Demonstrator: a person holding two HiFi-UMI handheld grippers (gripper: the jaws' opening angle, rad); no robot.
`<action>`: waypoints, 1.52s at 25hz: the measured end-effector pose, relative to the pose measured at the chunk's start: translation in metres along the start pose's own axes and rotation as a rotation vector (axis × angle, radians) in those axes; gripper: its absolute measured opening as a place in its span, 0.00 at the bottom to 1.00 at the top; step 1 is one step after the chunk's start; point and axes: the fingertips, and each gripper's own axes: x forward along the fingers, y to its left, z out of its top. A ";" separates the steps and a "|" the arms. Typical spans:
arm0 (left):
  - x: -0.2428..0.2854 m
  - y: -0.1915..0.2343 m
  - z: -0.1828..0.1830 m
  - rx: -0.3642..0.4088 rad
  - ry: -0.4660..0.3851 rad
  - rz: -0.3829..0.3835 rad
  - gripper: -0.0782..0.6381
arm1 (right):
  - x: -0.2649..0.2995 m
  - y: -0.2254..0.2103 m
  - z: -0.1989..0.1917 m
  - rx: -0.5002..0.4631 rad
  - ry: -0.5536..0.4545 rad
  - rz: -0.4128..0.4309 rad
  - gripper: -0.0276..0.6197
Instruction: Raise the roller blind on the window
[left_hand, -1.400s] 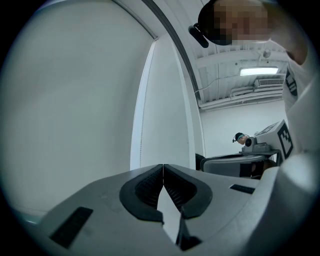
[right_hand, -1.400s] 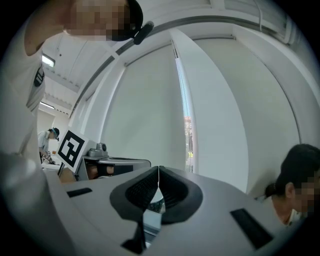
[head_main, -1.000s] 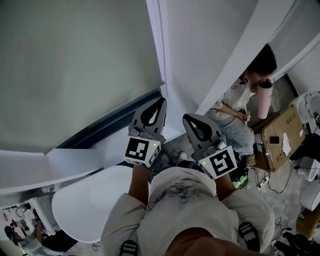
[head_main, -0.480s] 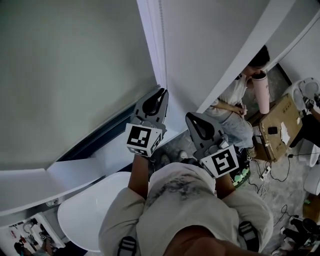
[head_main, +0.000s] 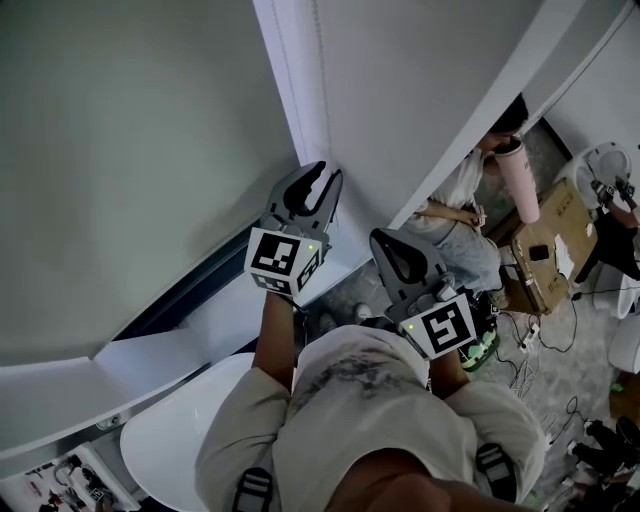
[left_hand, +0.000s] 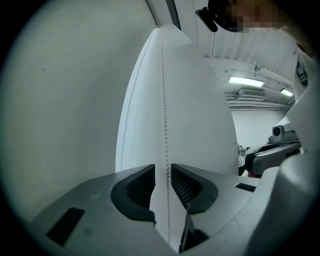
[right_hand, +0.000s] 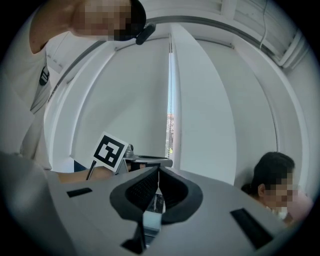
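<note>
Because a blind of this kind goes up only by its looped cord, the left gripper (head_main: 322, 176) is held level at the right edge of the roller blind (head_main: 140, 150), where the bead chain (left_hand: 164, 100) hangs down the white upright (head_main: 290, 80) between window and wall. Seen along its own jaws, the pads stand a narrow gap apart with one strand of the chain running straight down the middle of that gap and touching neither pad; whether the strand is already inside the pads or just beyond their tips I cannot settle. A second strand (left_hand: 127, 125) hangs a little to the left, outside the jaws, so the aim looks chosen to take one side of the loop only. The right gripper (head_main: 380, 238) is kept nearer the body and to the right, its jaws closed together on nothing, probably parked clear so the left has room to work. The blind hangs low, its bottom edge down by the dark strip (head_main: 200, 285) above the sill (head_main: 240, 300), so by my reading the raising has not begun and the step in hand is taking hold of the chain. Far right, well apart from all this, a seated person (head_main: 465, 195) and a cardboard box (head_main: 545, 250) play no part
</note>
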 end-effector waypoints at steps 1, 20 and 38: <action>0.002 -0.001 0.001 -0.001 -0.003 -0.008 0.25 | 0.000 -0.001 0.000 -0.001 0.003 -0.004 0.14; -0.054 -0.015 -0.001 -0.024 0.025 -0.032 0.12 | 0.021 0.026 0.039 0.082 -0.036 0.171 0.14; -0.091 -0.040 -0.017 0.028 0.119 -0.019 0.12 | 0.053 0.040 0.106 0.066 -0.062 0.324 0.30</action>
